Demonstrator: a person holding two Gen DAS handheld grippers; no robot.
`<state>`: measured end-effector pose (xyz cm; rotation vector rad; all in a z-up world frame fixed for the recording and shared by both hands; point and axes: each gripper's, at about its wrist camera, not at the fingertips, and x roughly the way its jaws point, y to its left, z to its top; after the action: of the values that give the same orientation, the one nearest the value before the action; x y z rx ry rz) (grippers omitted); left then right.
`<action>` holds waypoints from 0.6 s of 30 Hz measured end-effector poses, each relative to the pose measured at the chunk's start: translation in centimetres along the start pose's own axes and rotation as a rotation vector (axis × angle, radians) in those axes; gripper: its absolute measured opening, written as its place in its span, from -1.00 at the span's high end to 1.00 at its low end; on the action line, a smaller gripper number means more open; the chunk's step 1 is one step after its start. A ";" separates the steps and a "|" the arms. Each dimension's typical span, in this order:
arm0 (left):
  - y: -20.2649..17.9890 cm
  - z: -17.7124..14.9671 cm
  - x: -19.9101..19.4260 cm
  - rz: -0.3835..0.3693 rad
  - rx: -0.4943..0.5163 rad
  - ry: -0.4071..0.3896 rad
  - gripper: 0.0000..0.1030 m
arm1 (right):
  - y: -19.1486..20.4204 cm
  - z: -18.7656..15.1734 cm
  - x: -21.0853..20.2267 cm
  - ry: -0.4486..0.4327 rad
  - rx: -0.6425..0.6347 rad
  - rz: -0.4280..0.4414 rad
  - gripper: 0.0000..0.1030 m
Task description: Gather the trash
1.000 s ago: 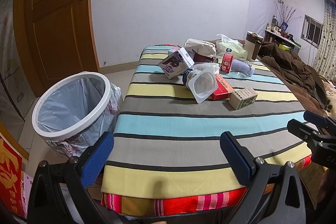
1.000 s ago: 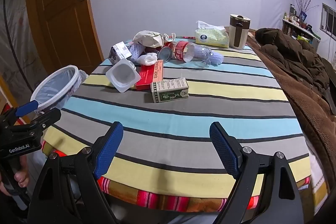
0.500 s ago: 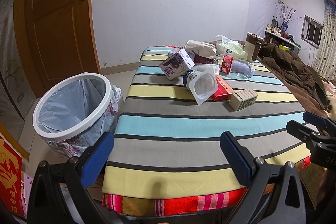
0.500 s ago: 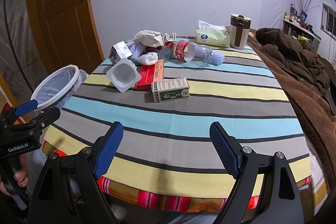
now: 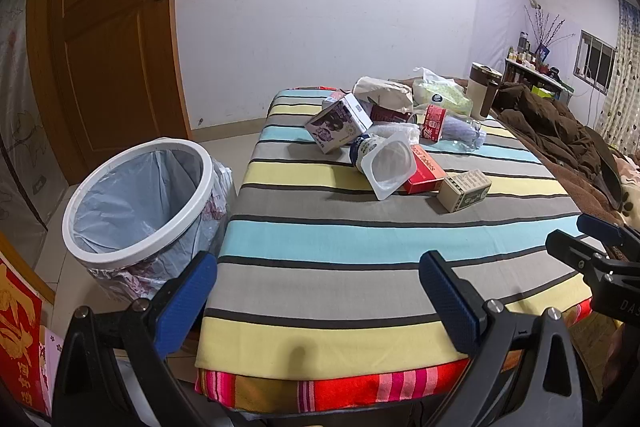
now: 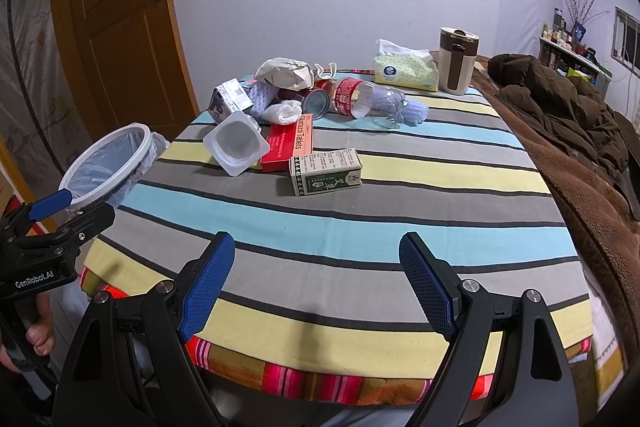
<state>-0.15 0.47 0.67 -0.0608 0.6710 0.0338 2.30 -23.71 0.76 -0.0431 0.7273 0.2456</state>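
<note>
Both grippers hang at the near edge of the striped table [image 6: 360, 227], jaws spread wide and holding nothing, as though sizing up the pile first. The left gripper [image 5: 318, 301] has the lined bin [image 5: 138, 203] just off to its left, handy for dropping. Ahead of the right gripper [image 6: 316, 287], nearest of the rubbish, lies the green box [image 6: 326, 177]; behind it sit the red box [image 6: 290, 147], the white cup [image 6: 236, 143] and the bottle [image 6: 368, 101].

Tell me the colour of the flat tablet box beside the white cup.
Red tablet box with a paler lettered side, clearest in the right wrist view.
</note>
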 end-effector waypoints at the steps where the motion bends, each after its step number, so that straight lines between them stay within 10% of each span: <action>1: 0.0 0.0 0.0 0.000 0.000 -0.001 -0.99 | 0.0 0.0 0.0 0.000 0.000 0.000 -0.67; 18: 0.1 0.1 0.0 0.001 -0.001 -0.003 -0.99 | -0.1 0.1 0.1 0.001 0.000 0.000 -0.67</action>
<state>-0.13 0.62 0.73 -0.0614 0.6680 0.0352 2.44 -23.74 0.75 -0.0432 0.7280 0.2454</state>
